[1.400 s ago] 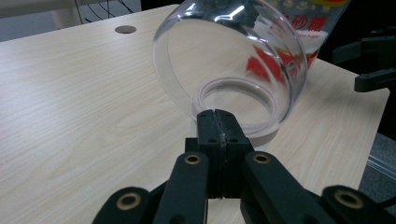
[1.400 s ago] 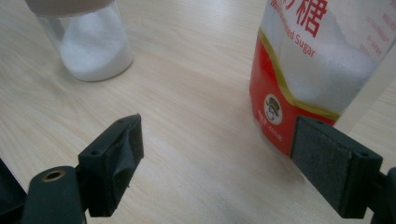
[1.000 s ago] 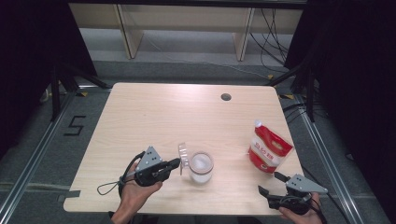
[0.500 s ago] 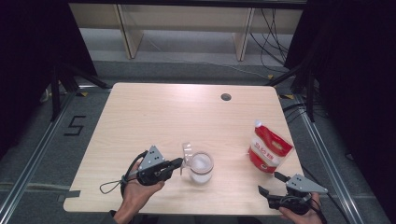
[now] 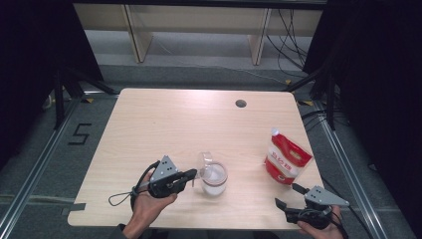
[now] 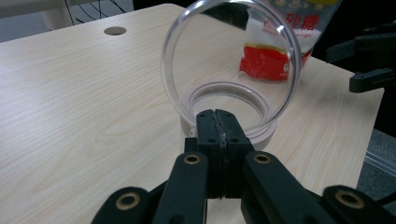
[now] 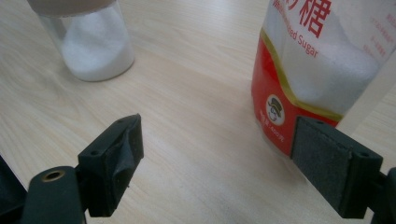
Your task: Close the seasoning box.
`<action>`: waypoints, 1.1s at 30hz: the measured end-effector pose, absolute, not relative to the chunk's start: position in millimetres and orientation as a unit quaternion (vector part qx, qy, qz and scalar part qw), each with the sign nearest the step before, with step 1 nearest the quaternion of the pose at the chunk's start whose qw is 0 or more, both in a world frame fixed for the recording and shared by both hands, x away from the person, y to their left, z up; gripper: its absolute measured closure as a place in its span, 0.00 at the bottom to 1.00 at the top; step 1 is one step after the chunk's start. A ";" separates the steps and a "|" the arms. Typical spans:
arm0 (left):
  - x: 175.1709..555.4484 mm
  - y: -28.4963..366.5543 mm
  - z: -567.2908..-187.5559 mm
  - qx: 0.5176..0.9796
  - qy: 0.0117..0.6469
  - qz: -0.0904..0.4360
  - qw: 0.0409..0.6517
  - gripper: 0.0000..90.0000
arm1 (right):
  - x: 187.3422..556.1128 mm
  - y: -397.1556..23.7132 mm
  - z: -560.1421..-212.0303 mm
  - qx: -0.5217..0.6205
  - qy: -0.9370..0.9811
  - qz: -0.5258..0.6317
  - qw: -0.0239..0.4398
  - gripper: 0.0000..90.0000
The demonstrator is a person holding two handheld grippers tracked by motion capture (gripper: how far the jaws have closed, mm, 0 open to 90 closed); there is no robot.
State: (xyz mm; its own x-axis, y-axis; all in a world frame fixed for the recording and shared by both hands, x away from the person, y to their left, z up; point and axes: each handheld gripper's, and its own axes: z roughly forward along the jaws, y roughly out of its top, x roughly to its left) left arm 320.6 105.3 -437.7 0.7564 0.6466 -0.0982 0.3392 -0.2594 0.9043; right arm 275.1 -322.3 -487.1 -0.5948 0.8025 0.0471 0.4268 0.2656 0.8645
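A clear jar (image 5: pixel 214 180) holding white sugar stands near the table's front edge. Its round clear lid (image 5: pixel 205 160) is tipped up on edge over the jar's left rim. My left gripper (image 5: pixel 195 174) is shut on the lid's lower rim; in the left gripper view the jaws (image 6: pixel 217 127) pinch the lid (image 6: pixel 285 51) above the open jar mouth (image 6: pixel 267 134). A red and white sugar bag (image 5: pixel 284 160) stands at the right. My right gripper (image 5: pixel 285 195) is open at the front right corner, facing the bag (image 7: pixel 313 70) and the jar (image 7: pixel 93 46), with nothing between its pads.
The light wooden table (image 5: pixel 174 124) has a small round cable hole (image 5: pixel 241 103) near its far edge. A cable loops from the left gripper (image 5: pixel 119 198) across the front left. Metal frame rails run along both sides of the table.
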 end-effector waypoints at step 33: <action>315.7 122.5 -450.4 0.763 0.359 0.118 0.525 0.38 | 274.9 -321.8 -486.8 0.399 0.767 0.460 0.203 0.19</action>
State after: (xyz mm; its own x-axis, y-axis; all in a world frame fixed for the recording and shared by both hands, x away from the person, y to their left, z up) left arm 315.7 122.5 -450.4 0.7143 0.6716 -0.1968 0.4235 -0.1909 0.8856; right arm 274.9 -321.8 -486.8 -0.5994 0.7984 0.0562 0.4258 0.2586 0.8671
